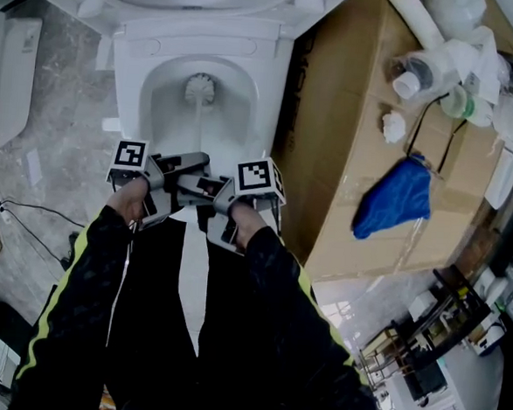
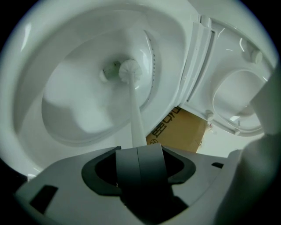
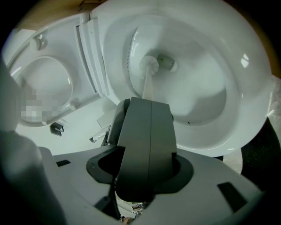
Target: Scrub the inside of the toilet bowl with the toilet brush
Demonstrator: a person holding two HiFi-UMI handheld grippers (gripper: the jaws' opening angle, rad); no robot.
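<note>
- two sets of jaws, left gripper and right gripper, clamp the handle of the white plastic toilet brush.
- its round head sits deep in the white ceramic toilet bowl, near the bottom.
- advice: press bristles firmly, sweep around the sides.

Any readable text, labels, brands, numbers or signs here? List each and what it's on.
Nothing can be quoted with confidence.
Cardboard box, left gripper view: dark characters and a round mark, tilted, not legible.
Same box, head view: dark print down its side, too small to read.
Left gripper and right gripper cubes: square markers, no words.
Toilet bowl, toilet brush: no print visible.
</note>
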